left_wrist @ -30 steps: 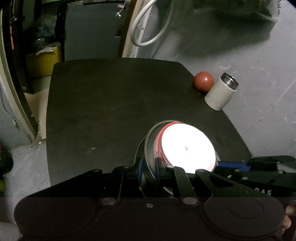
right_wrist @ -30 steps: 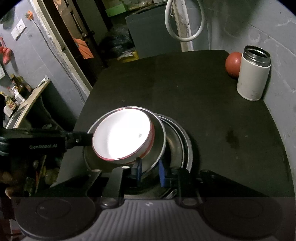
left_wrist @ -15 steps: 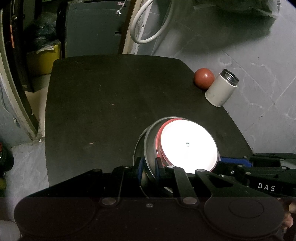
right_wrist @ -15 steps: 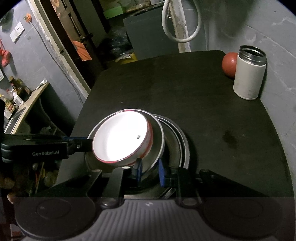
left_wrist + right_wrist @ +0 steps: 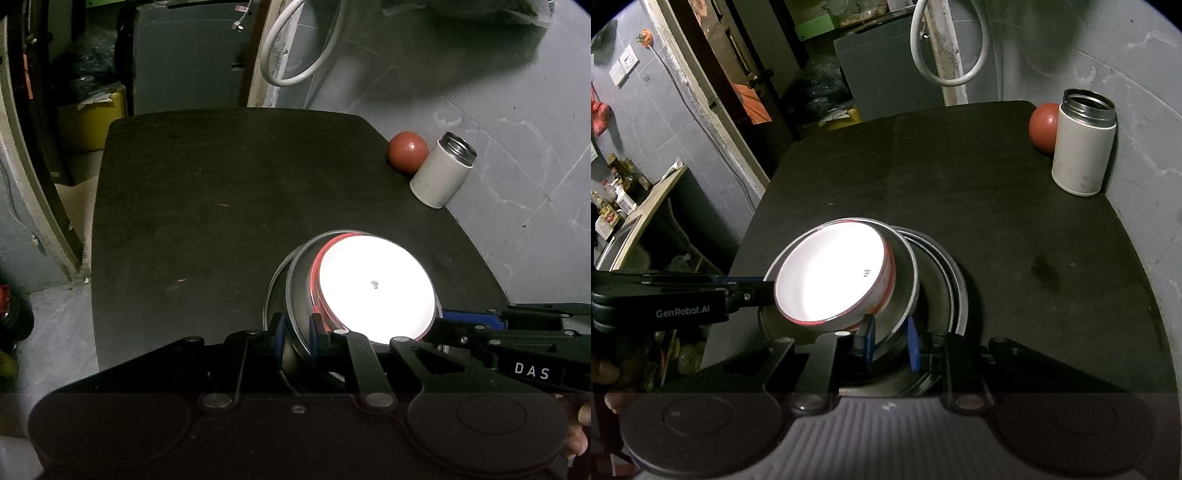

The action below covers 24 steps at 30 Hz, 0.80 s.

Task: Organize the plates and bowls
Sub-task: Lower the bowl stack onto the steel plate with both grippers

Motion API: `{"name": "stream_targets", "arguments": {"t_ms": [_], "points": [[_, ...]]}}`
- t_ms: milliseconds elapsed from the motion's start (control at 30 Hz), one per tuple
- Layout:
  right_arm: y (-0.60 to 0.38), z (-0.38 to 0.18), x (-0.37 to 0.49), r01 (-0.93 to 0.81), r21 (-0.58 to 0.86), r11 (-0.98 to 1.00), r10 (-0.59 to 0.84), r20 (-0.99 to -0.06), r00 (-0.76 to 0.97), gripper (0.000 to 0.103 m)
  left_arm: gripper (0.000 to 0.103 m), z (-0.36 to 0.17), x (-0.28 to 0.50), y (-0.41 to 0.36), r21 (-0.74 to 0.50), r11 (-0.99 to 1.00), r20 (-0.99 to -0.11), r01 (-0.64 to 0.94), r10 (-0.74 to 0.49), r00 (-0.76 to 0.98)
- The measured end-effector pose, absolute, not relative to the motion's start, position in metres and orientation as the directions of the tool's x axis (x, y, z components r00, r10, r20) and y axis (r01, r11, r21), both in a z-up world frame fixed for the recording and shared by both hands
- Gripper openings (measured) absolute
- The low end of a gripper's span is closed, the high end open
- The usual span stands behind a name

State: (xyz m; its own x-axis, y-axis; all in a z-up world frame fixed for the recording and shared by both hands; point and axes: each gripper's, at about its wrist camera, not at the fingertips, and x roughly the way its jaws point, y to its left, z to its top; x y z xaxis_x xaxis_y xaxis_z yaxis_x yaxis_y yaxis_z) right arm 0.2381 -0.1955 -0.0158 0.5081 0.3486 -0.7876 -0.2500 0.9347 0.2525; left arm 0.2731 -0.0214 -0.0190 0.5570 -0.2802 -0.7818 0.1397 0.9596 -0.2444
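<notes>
Now clamped on opposite rims of steel bowl (image 5: 905, 284): left gripper (image 5: 297, 328) one side, right gripper (image 5: 890, 341) the other; white bowl (image 5: 831, 277) nested inside, seemingly tilted.

The bowl (image 5: 831, 280) is glaring white inside, with a red rim and red band on its outer wall, and one small black mark on the white. It sits in a silver steel bowl (image 5: 905, 291), above grey metal plates (image 5: 955, 291). The table (image 5: 221, 192) is matt black. At the upper right of the frame stand a brick-red ball (image 5: 407, 150) and a white flask (image 5: 1084, 147) with a bare steel neck (faintly speckled low down). Both grippers are black with blue pads (image 5: 868, 341); the wall (image 5: 517, 110) is mottled grey.
</notes>
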Motion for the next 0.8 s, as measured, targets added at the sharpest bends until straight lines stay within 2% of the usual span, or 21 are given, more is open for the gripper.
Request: {"name": "stream_targets", "arguments": {"t_ms": [500, 600, 800], "points": [[-0.201, -0.019, 0.236, -0.262, 0.28, 0.923, 0.379, -0.774, 0.508, 0.028, 0.014, -0.019, 0.268, -0.027, -0.229, 0.968, -0.783, 0.102, -0.245, 0.572], [-0.203, -0.02, 0.235, -0.259, 0.286, 0.923, 0.382, -0.77, 0.511, 0.028, 0.02, -0.018, 0.265, -0.028, -0.225, 0.97, -0.781, 0.088, -0.234, 0.579], [-0.204, -0.021, 0.231, -0.26, 0.292, 0.92, 0.388, -0.765, 0.514, 0.039, 0.028, -0.017, 0.26, -0.032, -0.203, 0.977, -0.783, 0.065, -0.201, 0.589]]}}
